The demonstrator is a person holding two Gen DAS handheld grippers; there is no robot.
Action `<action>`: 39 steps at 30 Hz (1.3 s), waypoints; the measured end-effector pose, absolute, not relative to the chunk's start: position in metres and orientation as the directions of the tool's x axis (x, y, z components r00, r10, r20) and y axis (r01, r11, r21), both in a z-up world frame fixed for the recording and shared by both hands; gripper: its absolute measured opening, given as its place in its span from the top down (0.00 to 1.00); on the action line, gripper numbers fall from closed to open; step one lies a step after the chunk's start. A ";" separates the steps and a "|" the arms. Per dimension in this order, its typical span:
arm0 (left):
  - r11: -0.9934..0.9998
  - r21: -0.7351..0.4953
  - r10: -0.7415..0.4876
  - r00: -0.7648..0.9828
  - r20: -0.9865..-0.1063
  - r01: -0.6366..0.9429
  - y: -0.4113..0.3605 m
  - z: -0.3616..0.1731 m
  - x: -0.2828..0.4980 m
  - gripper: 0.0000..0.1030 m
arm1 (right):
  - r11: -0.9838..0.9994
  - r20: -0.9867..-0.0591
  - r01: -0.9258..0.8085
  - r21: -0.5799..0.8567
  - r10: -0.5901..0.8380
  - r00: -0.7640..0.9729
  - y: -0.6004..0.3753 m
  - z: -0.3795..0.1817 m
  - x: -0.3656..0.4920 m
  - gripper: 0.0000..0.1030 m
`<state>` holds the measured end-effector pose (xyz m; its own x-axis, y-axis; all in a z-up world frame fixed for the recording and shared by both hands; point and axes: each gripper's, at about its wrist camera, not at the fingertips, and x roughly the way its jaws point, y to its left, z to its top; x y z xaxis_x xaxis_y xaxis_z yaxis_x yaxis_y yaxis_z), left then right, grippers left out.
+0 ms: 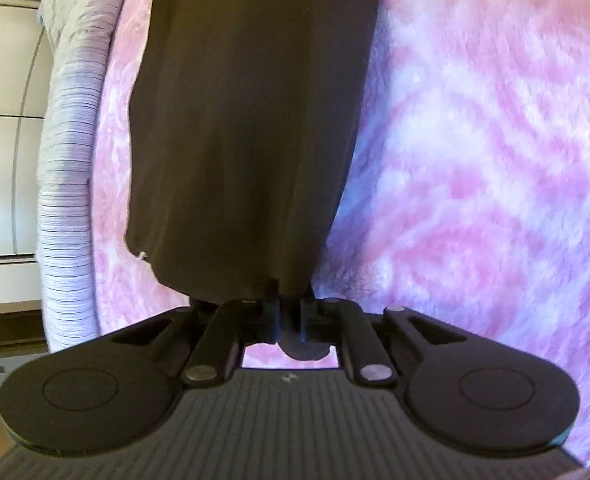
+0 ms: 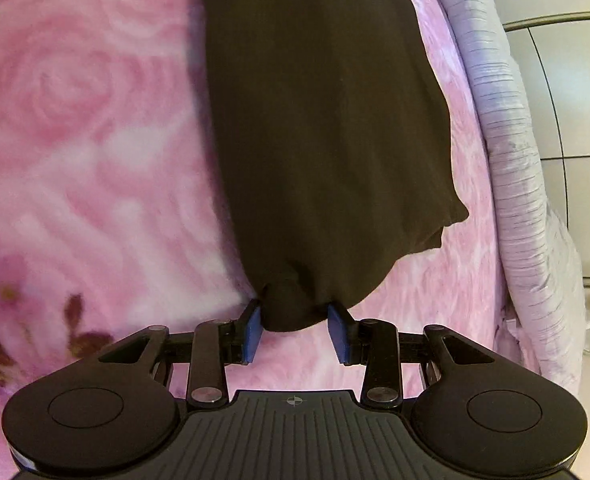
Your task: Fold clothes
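A dark brown garment [image 1: 247, 120] stretches away from my left gripper [image 1: 289, 312] over a pink blanket. The left jaws stand close together with a fold of the cloth pinched between them, and a small tail of it pokes out behind the fingers. In the right wrist view the same garment [image 2: 319, 120] gathers into a thick bunch at my right gripper [image 2: 295, 316]. Its blue pads [image 2: 253, 332] stand about half apart and press on either side of that bunch. A loose corner of cloth hangs out to the right.
The fluffy pink rose-patterned blanket [image 1: 475, 160] [image 2: 95, 140] covers the bed under the garment. A lilac ribbed bed edge [image 1: 71, 160] [image 2: 511, 140] runs along one side. White cupboard doors [image 1: 3, 120] [image 2: 575, 100] stand beyond it.
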<state>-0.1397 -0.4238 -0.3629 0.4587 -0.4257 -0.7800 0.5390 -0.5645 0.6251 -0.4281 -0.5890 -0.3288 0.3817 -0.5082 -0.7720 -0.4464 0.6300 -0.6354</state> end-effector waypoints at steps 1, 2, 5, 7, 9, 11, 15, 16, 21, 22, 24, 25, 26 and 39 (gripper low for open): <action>-0.554 0.615 -0.420 0.450 -0.788 0.560 -0.427 -0.362 -0.134 0.94 | 0.621 -0.769 -0.453 -0.639 -0.506 0.391 -0.589 -0.328 -0.427 0.65; -0.544 0.605 -0.414 0.441 -0.796 0.581 -0.430 -0.360 -0.129 0.95 | 0.612 -0.766 -0.460 -0.643 -0.503 0.401 -0.588 -0.327 -0.426 0.67; -0.538 0.580 -0.403 0.417 -0.814 0.612 -0.431 -0.352 -0.129 0.96 | 0.669 -0.787 -0.420 -0.614 -0.478 0.390 -0.596 -0.320 -0.421 0.92; -0.543 0.572 -0.405 0.406 -0.819 0.615 -0.429 -0.348 -0.128 0.96 | 0.677 -0.789 -0.410 -0.611 -0.480 0.383 -0.596 -0.316 -0.423 0.92; -0.541 0.570 -0.408 0.400 -0.821 0.619 -0.434 -0.349 -0.129 0.96 | 0.682 -0.787 -0.399 -0.614 -0.487 0.378 -0.598 -0.313 -0.425 0.93; -0.534 0.567 -0.410 0.395 -0.822 0.627 -0.431 -0.345 -0.126 0.96 | 0.683 -0.785 -0.392 -0.617 -0.495 0.373 -0.595 -0.307 -0.433 0.93; -0.521 0.562 -0.412 0.388 -0.825 0.642 -0.422 -0.343 -0.128 0.96 | 0.697 -0.795 -0.389 -0.602 -0.475 0.378 -0.587 -0.296 -0.445 0.94; -0.521 0.561 -0.412 0.386 -0.825 0.643 -0.423 -0.344 -0.128 0.96 | 0.704 -0.798 -0.384 -0.597 -0.474 0.372 -0.586 -0.295 -0.444 0.94; -0.505 0.548 -0.423 0.363 -0.830 0.667 -0.407 -0.330 -0.132 0.98 | 0.704 -0.804 -0.395 -0.590 -0.473 0.360 -0.585 -0.292 -0.445 0.94; -0.501 0.548 -0.428 0.358 -0.830 0.671 -0.402 -0.324 -0.134 0.98 | 0.698 -0.803 -0.403 -0.592 -0.471 0.365 -0.579 -0.288 -0.451 0.95; -0.491 0.537 -0.434 0.342 -0.834 0.686 -0.392 -0.311 -0.141 0.98 | 0.692 -0.804 -0.414 -0.591 -0.468 0.367 -0.579 -0.280 -0.460 0.95; -0.493 0.524 -0.430 0.329 -0.841 0.695 -0.386 -0.305 -0.146 0.98 | 0.693 -0.808 -0.420 -0.587 -0.466 0.361 -0.578 -0.276 -0.464 0.95; -0.496 0.510 -0.426 0.314 -0.848 0.703 -0.381 -0.300 -0.153 0.98 | 0.692 -0.813 -0.429 -0.580 -0.462 0.354 -0.577 -0.272 -0.468 0.95; -0.482 0.205 -0.261 0.084 -0.962 0.852 -0.324 -0.267 -0.252 0.96 | 0.734 -0.891 -0.505 -0.454 -0.394 0.226 -0.563 -0.260 -0.558 0.94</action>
